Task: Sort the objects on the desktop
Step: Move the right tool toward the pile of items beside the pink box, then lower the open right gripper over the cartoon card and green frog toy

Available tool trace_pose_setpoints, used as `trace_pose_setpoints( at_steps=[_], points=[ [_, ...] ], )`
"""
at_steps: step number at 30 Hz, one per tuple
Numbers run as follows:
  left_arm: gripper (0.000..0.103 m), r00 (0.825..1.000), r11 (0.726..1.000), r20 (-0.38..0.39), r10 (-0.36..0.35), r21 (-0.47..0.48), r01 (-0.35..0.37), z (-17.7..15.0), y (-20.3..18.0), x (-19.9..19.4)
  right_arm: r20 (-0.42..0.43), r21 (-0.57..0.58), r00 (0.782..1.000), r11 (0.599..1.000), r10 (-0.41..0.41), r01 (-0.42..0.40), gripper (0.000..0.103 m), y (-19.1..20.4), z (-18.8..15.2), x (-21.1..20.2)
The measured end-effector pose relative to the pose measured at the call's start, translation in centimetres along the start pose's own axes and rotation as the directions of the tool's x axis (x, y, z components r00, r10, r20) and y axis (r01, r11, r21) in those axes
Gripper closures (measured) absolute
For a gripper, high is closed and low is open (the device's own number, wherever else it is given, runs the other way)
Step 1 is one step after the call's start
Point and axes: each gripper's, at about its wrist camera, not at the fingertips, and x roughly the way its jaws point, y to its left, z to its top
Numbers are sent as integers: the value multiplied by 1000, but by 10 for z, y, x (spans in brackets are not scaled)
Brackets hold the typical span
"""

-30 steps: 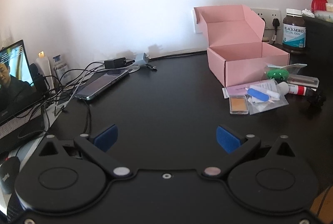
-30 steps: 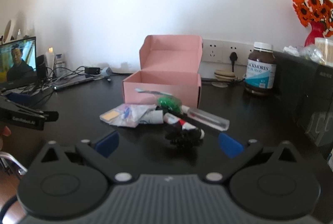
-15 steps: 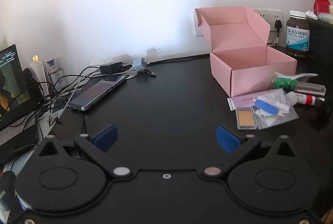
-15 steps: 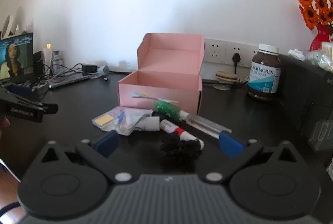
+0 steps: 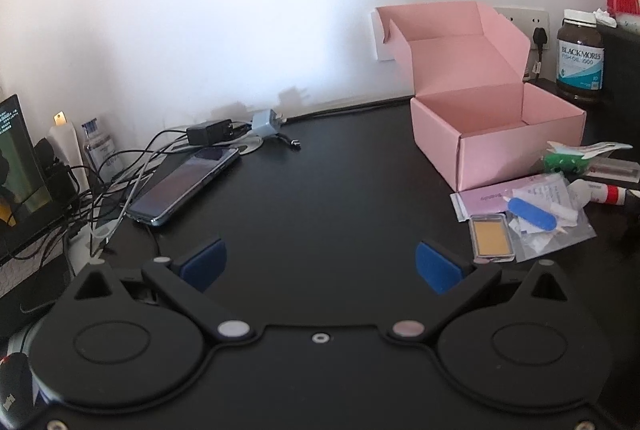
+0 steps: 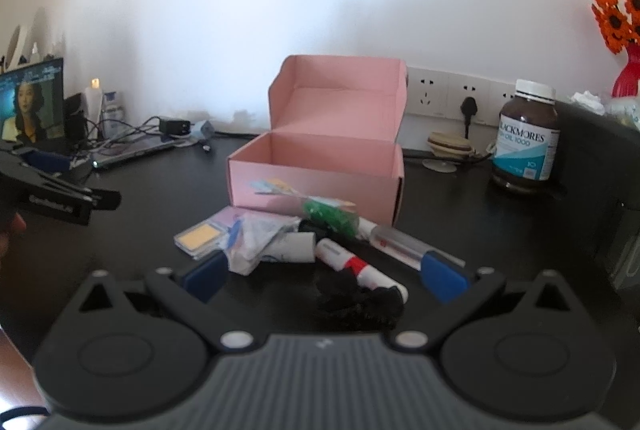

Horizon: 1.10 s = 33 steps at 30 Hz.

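Note:
An open pink box point(image 5: 496, 126) point(image 6: 320, 170) stands on the black desk, lid up. In front of it lies a small pile: an orange compact point(image 5: 491, 240) point(image 6: 200, 236), a clear bag with a blue item point(image 5: 536, 218) point(image 6: 252, 238), a green object point(image 6: 330, 216), a red-and-white marker point(image 6: 356, 266), a clear tube point(image 6: 404, 244) and a black fuzzy thing point(image 6: 360, 300). My right gripper point(image 6: 326, 278) is open, low over the pile, straddling the marker and fuzzy thing. My left gripper point(image 5: 320, 264) is open over bare desk, left of the pile.
A phone point(image 5: 186, 184), chargers and tangled cables point(image 5: 216, 134) lie at the back left beside a lit screen point(image 6: 34, 106). A brown supplement bottle point(image 6: 526, 140) and wall sockets point(image 6: 448, 92) stand behind the box. Orange flowers in a red vase point(image 6: 628, 70) top a dark cabinet at right.
My right gripper has moved forward and down toward the pile, which now sits between its fingers. The left gripper has shifted forward and rightward, the pile and box nearer.

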Motion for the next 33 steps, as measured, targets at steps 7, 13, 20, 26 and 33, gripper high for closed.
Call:
trace_pose_setpoints(
  at_steps=[7, 13, 20, 26, 33],
  points=[
    [0, 1000, 1000, 6, -16, -7, 16, -2, 2, 19, -12, -14, 1000, 1000, 3, -3, 1, 1, 5, 8],
    [0, 999, 998, -31, -45, -40, 43, 1, 8, 32, -21, -15, 1000, 1000, -6, 6, 1, 1, 6, 14],
    [0, 999, 999, -31, -41, 1, 41, 12, 7, 27, -29, -16, 1000, 1000, -7, 6, 1, 3, 10, 20],
    [0, 998, 998, -26, -55, 21, 56, 25, 8, 17, -28, -36, 999, 999, -17, 16, 1, 6, 15, 23],
    [0, 996, 996, -11, -84, 23, 85, 28, 5, 35, -29, -46, 1000, 999, -12, 10, 1, 9, 18, 25]
  ],
)
